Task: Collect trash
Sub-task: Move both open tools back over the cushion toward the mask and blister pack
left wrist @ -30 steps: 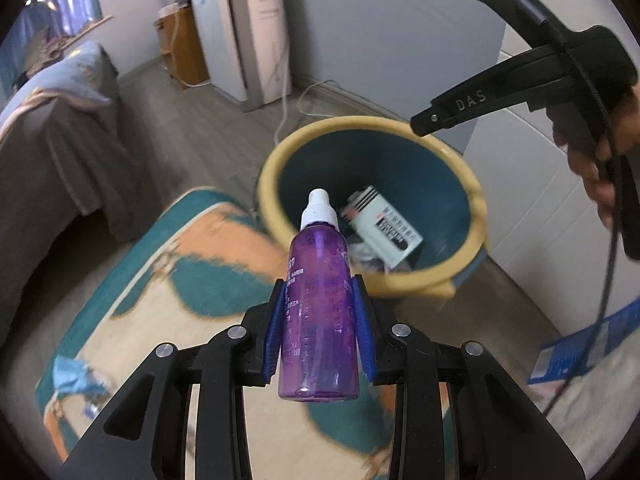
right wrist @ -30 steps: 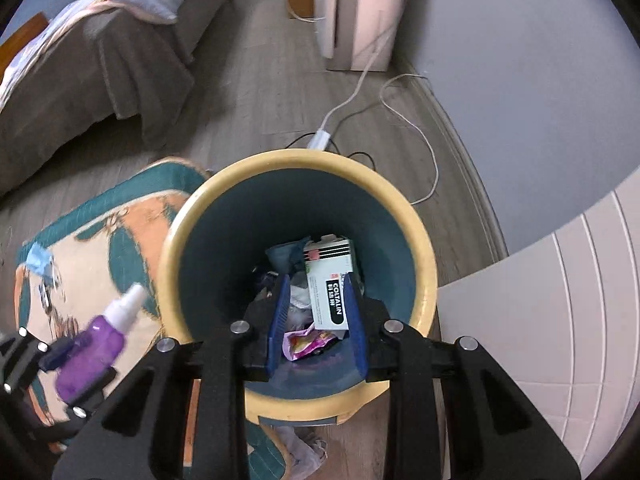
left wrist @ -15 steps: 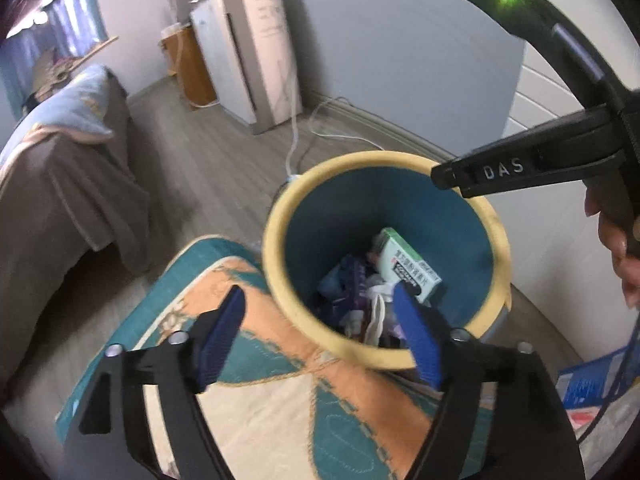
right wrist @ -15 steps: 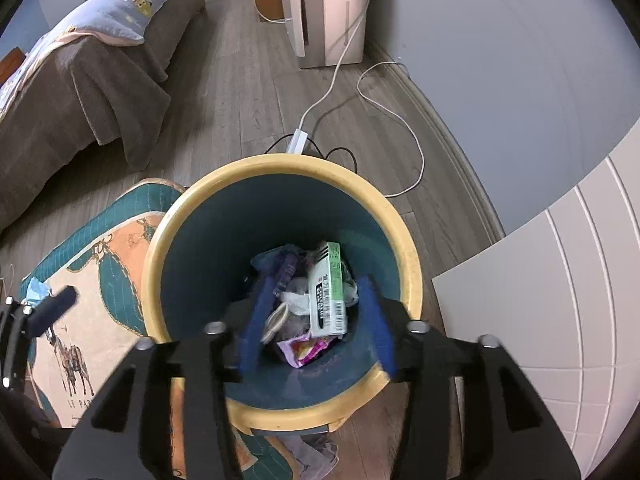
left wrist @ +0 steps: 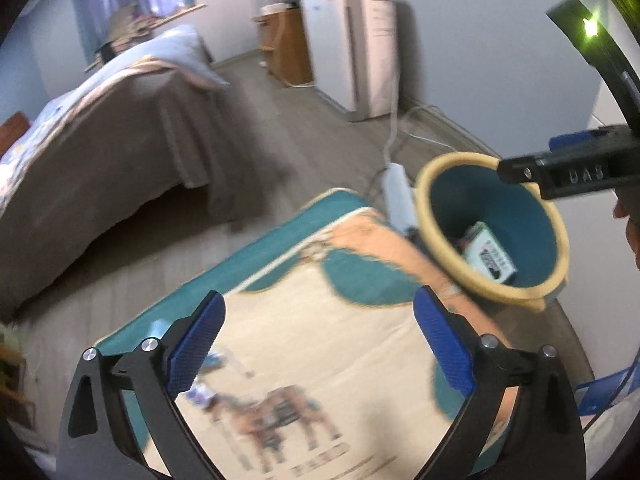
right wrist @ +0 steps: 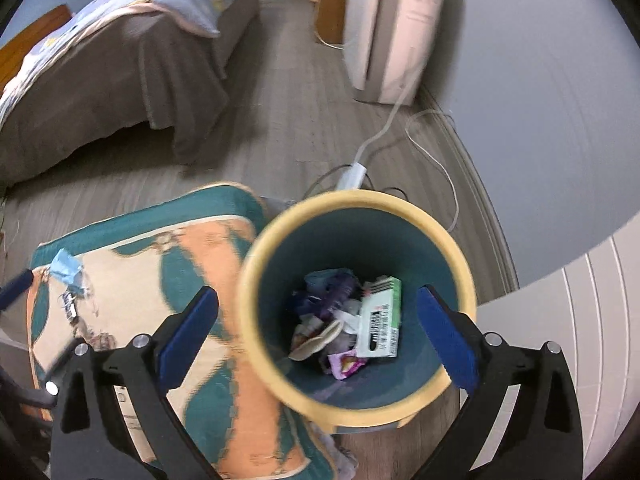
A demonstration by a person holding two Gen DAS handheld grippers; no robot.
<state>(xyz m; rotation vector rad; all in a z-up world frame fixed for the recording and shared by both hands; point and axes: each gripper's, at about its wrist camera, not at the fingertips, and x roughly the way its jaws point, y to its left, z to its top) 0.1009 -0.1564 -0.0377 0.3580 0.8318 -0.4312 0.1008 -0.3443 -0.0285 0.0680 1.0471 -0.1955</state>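
A teal bin with a yellow rim [right wrist: 460,276] stands on the floor by the rug; it also shows in the left wrist view [left wrist: 560,236]. Inside lie a green-and-white box [right wrist: 380,316], a purple bottle [right wrist: 340,292] and several wrappers. My right gripper [right wrist: 318,332] is open and empty above the bin. My left gripper [left wrist: 318,340] is open and empty over the rug [left wrist: 320,320], left of the bin. A crumpled light-blue scrap [right wrist: 66,266] lies on the rug's far left part; it shows blurred in the left wrist view [left wrist: 158,326].
A bed with a grey cover [left wrist: 100,140] stands to the left. A white appliance [right wrist: 396,28] and a wooden cabinet [left wrist: 286,48] stand at the back wall. A power strip [right wrist: 352,172] and cables lie on the floor behind the bin. White panels [right wrist: 580,320] stand at the right.
My left gripper opened and let the purple bottle fall into the bin, then swung left over the rug. My right gripper opened wide and rose above the bin.
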